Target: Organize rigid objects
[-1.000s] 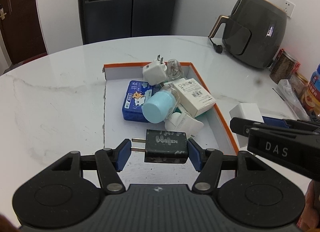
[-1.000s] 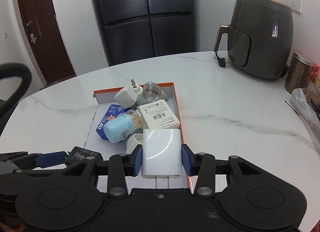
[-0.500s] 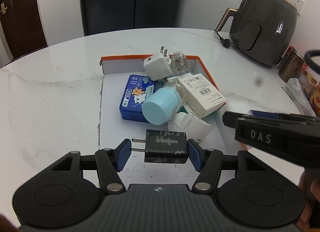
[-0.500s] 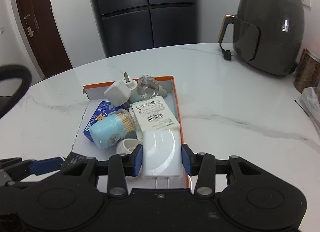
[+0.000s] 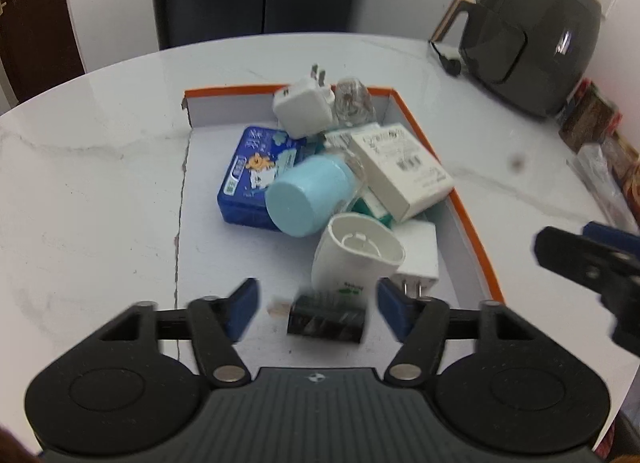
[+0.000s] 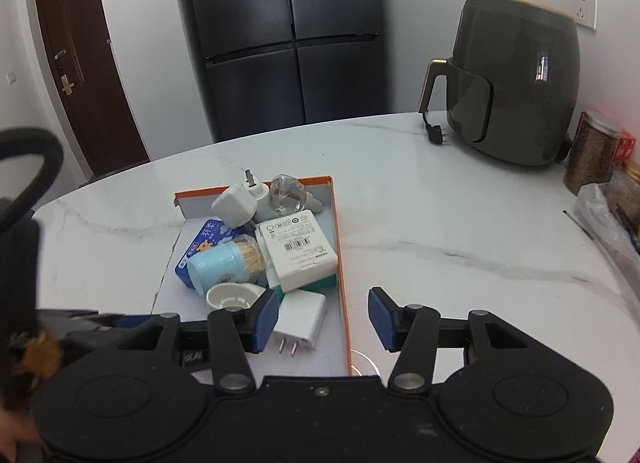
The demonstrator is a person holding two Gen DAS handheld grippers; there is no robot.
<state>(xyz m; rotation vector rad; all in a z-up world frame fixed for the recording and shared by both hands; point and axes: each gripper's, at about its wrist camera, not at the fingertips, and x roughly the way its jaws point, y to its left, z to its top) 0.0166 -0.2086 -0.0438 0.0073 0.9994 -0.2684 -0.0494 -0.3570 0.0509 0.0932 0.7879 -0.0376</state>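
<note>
Release step — both tongs, left (image 5: 316,305) and right (image 6: 322,317), have just opened, dropping black charger (image 5: 326,317) and white charger (image 6: 300,319) into the tray (image 5: 472,231); next, withdraw for another item.

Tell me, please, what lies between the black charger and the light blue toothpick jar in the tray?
In the left wrist view, a white cup-shaped piece lies between the black charger and the light blue toothpick jar, its open end up, inside the orange-edged tray.

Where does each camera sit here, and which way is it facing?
Left wrist: on the left gripper, angled down into the orange-rimmed box; its jaws have just been opening, pads clear of the black charger; right gripper at right edge.
Right wrist: on the right gripper, jaws just opening over the box's right wall, white charger released.
Shared: box, blue cup, air fryer.
</note>
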